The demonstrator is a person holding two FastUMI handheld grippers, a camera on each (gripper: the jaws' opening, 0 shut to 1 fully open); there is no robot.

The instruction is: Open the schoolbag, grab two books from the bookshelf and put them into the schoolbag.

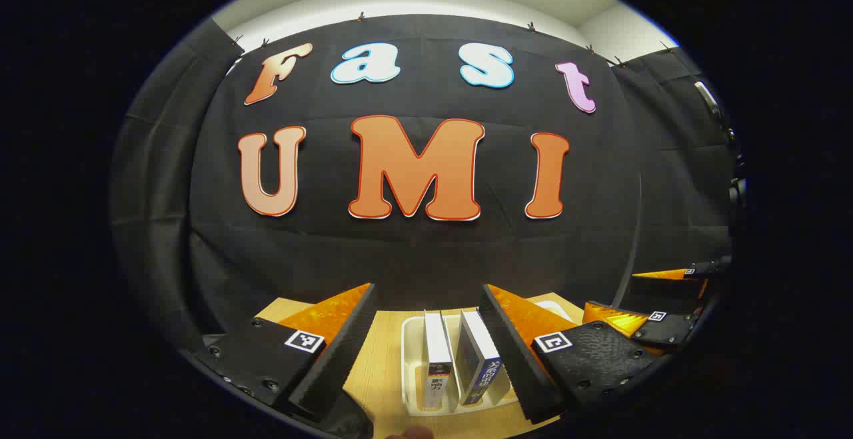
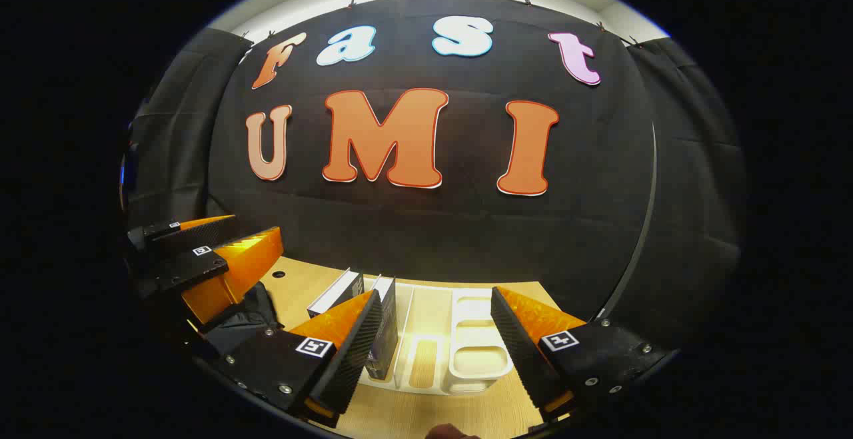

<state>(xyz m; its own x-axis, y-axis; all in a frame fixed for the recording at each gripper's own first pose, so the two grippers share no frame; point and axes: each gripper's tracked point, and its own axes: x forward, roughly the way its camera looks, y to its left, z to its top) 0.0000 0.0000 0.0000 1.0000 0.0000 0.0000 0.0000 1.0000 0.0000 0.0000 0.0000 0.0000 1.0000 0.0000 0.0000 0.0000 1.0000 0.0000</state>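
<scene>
Two books stand upright in a white rack [image 1: 408,359] on the wooden table. One has a white spine [image 1: 436,359], the other a dark blue cover [image 1: 476,362]. My left gripper [image 1: 427,287] is open, and both books sit between its fingers without touching them. My right gripper [image 2: 435,291] is open too, over the rack's empty slots [image 2: 476,359], with the two books [image 2: 385,326] beside its left finger. A dark fabric mass, probably the schoolbag [image 2: 243,319], lies left of the rack.
The two grippers are close side by side: the right one [image 1: 620,296] appears at the edge of the left gripper view, the left one [image 2: 256,224] at the edge of the right gripper view. The black booth wall stands just behind the wooden table [image 2: 300,279].
</scene>
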